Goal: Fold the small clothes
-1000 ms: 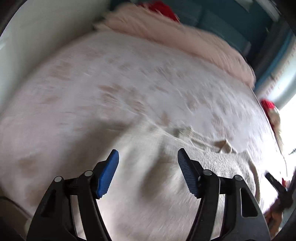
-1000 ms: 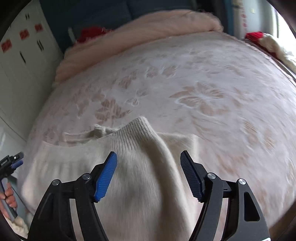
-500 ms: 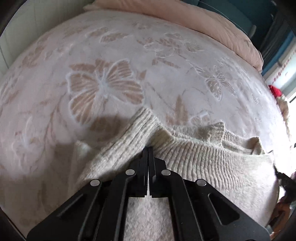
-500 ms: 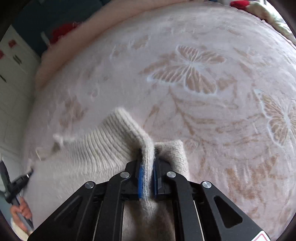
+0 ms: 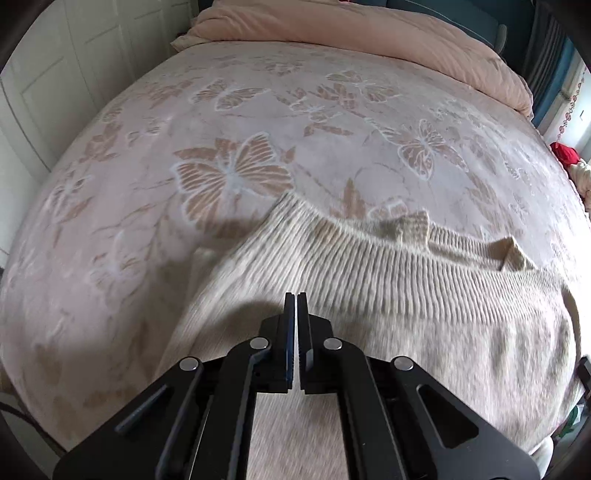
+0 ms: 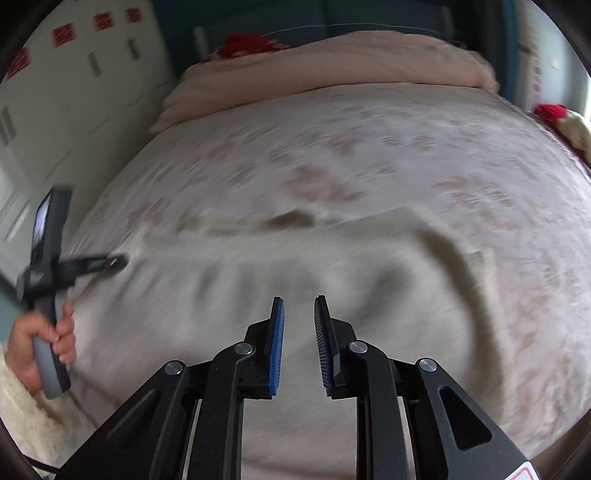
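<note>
— Two sets of tongs are seen over one cream knitted sweater [image 5: 388, 295]. How are the left tongs [image 5: 296, 325] set?

— Their blue pads are pressed together, with no cloth visibly caught between the tips; only a hairline slit is left. They are pointed steeply down at the sweater's ribbed band.

— And the right tongs [image 6: 298, 325]?

— A narrow gap is seen between the pads, which have just been opening. Nothing is pinched there; the blurred sweater [image 6: 258, 295] lies beneath them.

— Where is the sweater laid?

— It is spread on the bed [image 5: 229, 122], on a pale cover patterned with butterflies. In the left wrist view a ribbed edge is folded up and two small corners are raised along it.

— What is found around it?

— A pink duvet [image 5: 369, 33] is bunched at the far end of the bed. White cupboard doors [image 5: 55, 85] are seen to one side, and a red item [image 5: 565, 153] at the other edge. In the right wrist view the left hand [image 6: 40, 339] is seen clasping its handle beside the sweater. No containers can be made out.
</note>
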